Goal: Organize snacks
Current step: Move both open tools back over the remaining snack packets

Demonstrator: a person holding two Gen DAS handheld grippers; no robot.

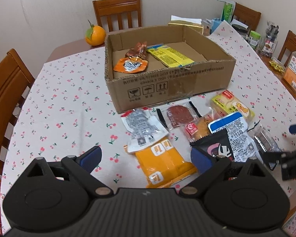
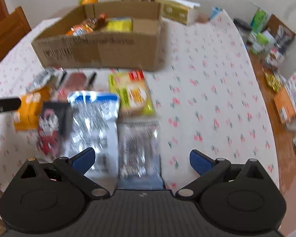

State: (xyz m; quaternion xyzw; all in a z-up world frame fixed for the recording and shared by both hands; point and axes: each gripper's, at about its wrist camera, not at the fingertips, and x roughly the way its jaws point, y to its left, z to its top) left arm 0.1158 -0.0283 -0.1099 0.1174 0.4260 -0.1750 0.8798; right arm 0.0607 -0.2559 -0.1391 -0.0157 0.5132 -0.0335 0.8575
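An open cardboard box stands mid-table and holds an orange packet, a brown packet and yellow packets. Several snack packets lie in front of it. My left gripper is open above an orange-yellow packet, next to a black packet. My right gripper is open over a clear dark packet, beside a blue-and-white packet and a yellow-green packet. The box shows blurred in the right wrist view.
A cherry-print tablecloth covers the table. An orange sits at the far left corner. Wooden chairs stand around. Jars, boxes and a tissue box crowd the far right side.
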